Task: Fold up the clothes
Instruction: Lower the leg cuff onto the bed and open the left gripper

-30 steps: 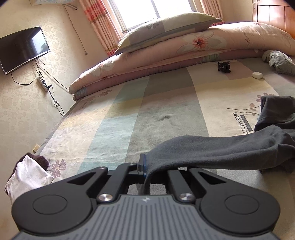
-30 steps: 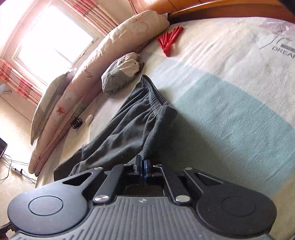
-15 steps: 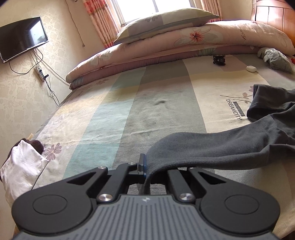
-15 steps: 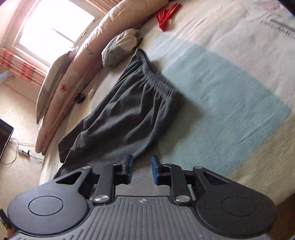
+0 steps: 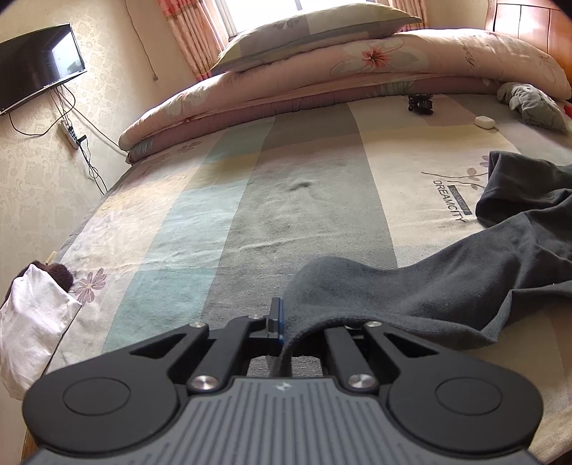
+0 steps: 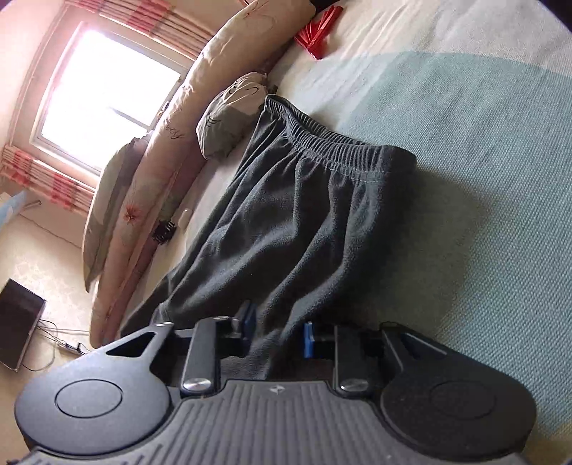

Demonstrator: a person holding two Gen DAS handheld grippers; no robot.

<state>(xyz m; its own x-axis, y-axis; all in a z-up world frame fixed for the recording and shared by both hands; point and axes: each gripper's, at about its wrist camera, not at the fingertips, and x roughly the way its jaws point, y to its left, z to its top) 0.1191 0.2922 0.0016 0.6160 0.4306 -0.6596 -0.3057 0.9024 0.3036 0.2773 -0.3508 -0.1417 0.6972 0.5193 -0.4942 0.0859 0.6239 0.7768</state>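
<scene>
Left claw (image 5: pixel 284 322): clenched on a hem of the dark grey trousers (image 5: pixel 464 272), cloth draped over its right finger.
Right claw (image 6: pixel 275 327): released, blue pads (image 6: pixel 308 338) spread, grey cloth lying between them, not pinched.
Trousers: spread on the bed (image 5: pixel 221 214), elastic waistband (image 6: pixel 332 143) at the far end in the right view, one leg running to the left claw.
Bed: striped sheet, teal, grey and cream, "DREAMCITY" print (image 5: pixel 451 201) just beside the trousers.
Far edge: rolled floral quilt (image 5: pixel 357 68), pillow (image 5: pixel 307 32) on top.
Small items: black clip (image 5: pixel 421 103), white case (image 5: pixel 485 121), grey bundle (image 5: pixel 532 103), red fan (image 6: pixel 318 37).
Wall: TV (image 5: pixel 35 64), power strip (image 5: pixel 69 134).
</scene>
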